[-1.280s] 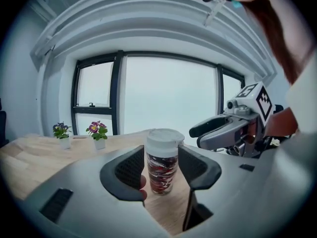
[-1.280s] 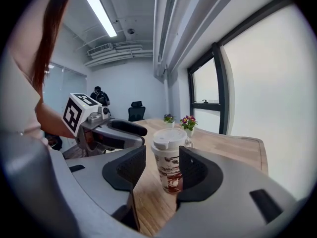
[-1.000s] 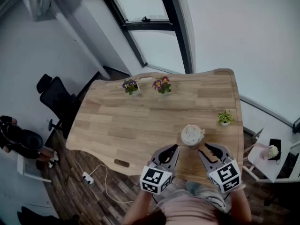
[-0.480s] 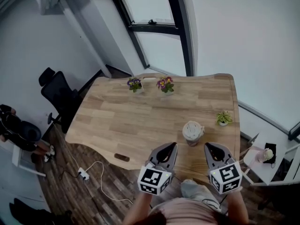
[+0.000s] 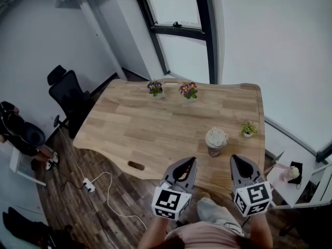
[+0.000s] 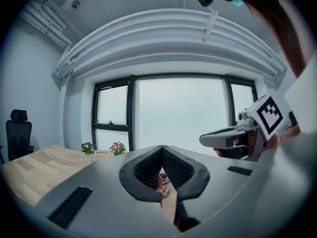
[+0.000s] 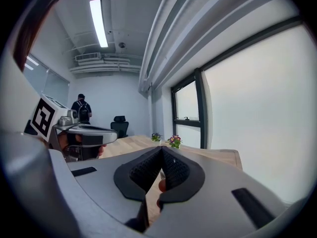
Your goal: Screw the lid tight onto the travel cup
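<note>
Pale wooden table (image 5: 150, 131) is carrying the tan travel cup (image 5: 215, 148) near its right edge, probably light, rigid and slippery, best gripped round its lid (image 5: 216, 137), while left gripper (image 5: 191, 161) and right gripper (image 5: 234, 158) are hovering short of it, fingers together, empty.

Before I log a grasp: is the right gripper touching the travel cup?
Apart. Head view shows bare tabletop between the right gripper and the travel cup.

Person (image 5: 207, 231) cut off below
</note>
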`<move>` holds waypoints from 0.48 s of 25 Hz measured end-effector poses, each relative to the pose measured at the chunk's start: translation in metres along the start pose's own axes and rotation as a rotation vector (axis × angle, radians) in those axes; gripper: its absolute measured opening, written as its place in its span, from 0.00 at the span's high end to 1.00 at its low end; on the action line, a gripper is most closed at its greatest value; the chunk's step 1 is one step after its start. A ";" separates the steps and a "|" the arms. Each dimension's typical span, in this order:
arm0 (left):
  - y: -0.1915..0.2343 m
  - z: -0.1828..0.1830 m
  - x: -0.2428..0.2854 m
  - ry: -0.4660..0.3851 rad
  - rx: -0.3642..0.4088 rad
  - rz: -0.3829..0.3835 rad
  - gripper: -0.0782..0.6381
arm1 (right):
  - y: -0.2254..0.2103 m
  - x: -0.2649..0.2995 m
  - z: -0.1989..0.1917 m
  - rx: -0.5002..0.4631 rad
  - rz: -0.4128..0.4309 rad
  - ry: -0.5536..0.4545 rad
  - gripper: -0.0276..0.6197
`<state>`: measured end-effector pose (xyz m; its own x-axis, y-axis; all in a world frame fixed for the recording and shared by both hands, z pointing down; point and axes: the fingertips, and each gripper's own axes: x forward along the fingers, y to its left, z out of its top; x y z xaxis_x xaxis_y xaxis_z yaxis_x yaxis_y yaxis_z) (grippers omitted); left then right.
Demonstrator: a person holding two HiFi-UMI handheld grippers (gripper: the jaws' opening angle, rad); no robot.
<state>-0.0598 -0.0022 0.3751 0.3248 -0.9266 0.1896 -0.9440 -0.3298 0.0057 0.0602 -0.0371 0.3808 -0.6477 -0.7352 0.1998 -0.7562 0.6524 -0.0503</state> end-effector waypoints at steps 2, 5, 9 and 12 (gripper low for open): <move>-0.001 -0.001 -0.010 -0.005 0.009 0.015 0.89 | 0.006 -0.007 0.003 -0.010 0.001 -0.010 0.96; -0.005 0.003 -0.024 -0.023 0.010 0.035 0.89 | 0.015 -0.019 0.007 -0.023 0.003 -0.026 0.96; -0.014 0.016 -0.043 -0.048 0.009 0.054 0.89 | 0.026 -0.034 0.013 -0.041 0.013 -0.043 0.96; -0.020 0.021 -0.056 -0.069 0.017 0.067 0.89 | 0.032 -0.046 0.017 -0.045 0.014 -0.056 0.96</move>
<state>-0.0577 0.0523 0.3436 0.2646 -0.9567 0.1210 -0.9629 -0.2690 -0.0212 0.0646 0.0146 0.3531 -0.6634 -0.7341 0.1447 -0.7427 0.6696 -0.0082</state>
